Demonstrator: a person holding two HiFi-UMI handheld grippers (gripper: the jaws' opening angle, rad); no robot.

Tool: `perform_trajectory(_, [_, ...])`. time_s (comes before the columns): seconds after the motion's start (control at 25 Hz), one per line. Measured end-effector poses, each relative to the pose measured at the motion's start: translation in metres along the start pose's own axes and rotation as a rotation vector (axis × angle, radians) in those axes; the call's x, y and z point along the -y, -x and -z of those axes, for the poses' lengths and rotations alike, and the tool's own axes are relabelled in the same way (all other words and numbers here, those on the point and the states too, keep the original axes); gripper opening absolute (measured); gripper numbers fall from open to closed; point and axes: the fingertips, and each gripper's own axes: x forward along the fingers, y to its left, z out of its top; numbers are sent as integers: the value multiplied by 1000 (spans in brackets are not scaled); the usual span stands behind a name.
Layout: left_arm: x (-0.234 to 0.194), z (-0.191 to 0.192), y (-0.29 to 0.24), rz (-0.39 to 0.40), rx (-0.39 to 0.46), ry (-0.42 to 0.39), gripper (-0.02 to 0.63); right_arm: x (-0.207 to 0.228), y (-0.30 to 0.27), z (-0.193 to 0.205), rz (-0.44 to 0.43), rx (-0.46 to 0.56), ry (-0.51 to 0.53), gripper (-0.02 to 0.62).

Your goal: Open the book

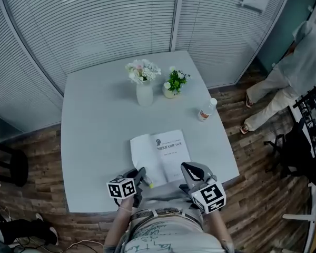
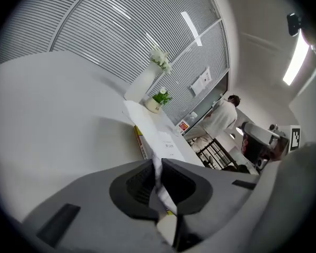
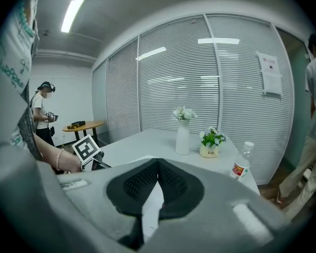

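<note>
The book point(image 1: 171, 153) lies on the near middle of the grey table point(image 1: 95, 136), its title page facing up. Its cover point(image 1: 143, 154) is lifted and turned over toward the left. My left gripper point(image 1: 143, 177) is at the book's near left corner, shut on the cover's edge; in the left gripper view the white sheet point(image 2: 159, 179) runs between the pads of that gripper point(image 2: 158, 168). My right gripper point(image 1: 186, 168) rests over the book's near right corner. In the right gripper view its jaws point(image 3: 158, 162) meet at the tips with nothing between them, the white page point(image 3: 151, 207) below.
A white vase of flowers point(image 1: 144, 88), a small potted plant point(image 1: 173, 84) and a plastic bottle point(image 1: 206, 110) stand on the table's far half. A person point(image 1: 284, 78) stands at the right beside black chairs point(image 1: 297, 146). Blinds cover the far glass wall.
</note>
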Motion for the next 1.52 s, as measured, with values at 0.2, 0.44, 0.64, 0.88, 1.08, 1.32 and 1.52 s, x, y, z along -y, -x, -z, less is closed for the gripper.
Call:
perform_trajectory(0.2, [-16, -2, 9, -23, -15, -33, 34, -5, -2, 0, 17, 6, -2, 2])
perform_trajectory(0.44, [-38, -1, 19, -69, -34, -37, 34, -7, 4, 5, 50, 4, -23, 2])
perform_trajectory(0.64, [-59, 1, 26, -125, -57, -39, 35, -10, 7, 12, 59, -6, -35, 2])
perform_trajectory(0.88, [-80, 9, 24, -154, -95, -25, 40, -13, 6, 14, 66, -10, -42, 2])
perform_trajectory(1.08, [-87, 15, 20, -152, -99, -1, 43, -6, 6, 13, 80, -12, -41, 2])
perform_trajectory(1.32, [-89, 22, 14, -131, -125, 42, 44, -4, 2, 13, 77, -19, -40, 3])
perform_trajectory(1.52, [-94, 25, 11, -164, -167, 71, 46, -6, -3, 12, 64, -21, -30, 2])
